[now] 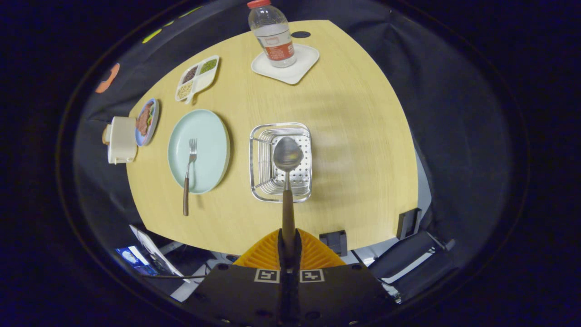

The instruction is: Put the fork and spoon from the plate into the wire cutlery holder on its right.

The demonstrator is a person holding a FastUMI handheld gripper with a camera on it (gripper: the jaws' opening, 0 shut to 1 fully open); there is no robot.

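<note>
**Spoon held above the wire holder; fork awaiting pickup**

The gripper (pixel 288 247) is closed on the wooden handle of the spoon (pixel 288 156). Both fingers press on the handle with no visible gap between them. The spoon extends straight ahead of the fingers, bowl forward, and the bowl sits over the wire cutlery holder (pixel 280 161), seen from above. Whether the spoon touches the holder cannot be determined from this view; it appears to be raised above it.

The fork (pixel 188 175) lies on the pale green plate (pixel 199 151), to the left of the holder. Its tines rest on the plate and its wooden handle overhangs the near rim onto the table (pixel 354 136).

Handling notes:
- Both utensils are rigid, with a metal head and a wooden handle. They are probably light, with the weight biased toward the metal end.
- The wooden handle offers more friction than the polished metal. Grip there, as on the spoon now.
- A grip near the handle end leaves a long lever ahead of the fingers; the spoon may pivot downward if pressure is relaxed.
- For the fork, the overhanging handle section is the likely best grasp point, since the fingers can close around it clear of the plate rim.

Other items on the table, including a water bottle (pixel 271 32), stand well apart from the holder.
</note>
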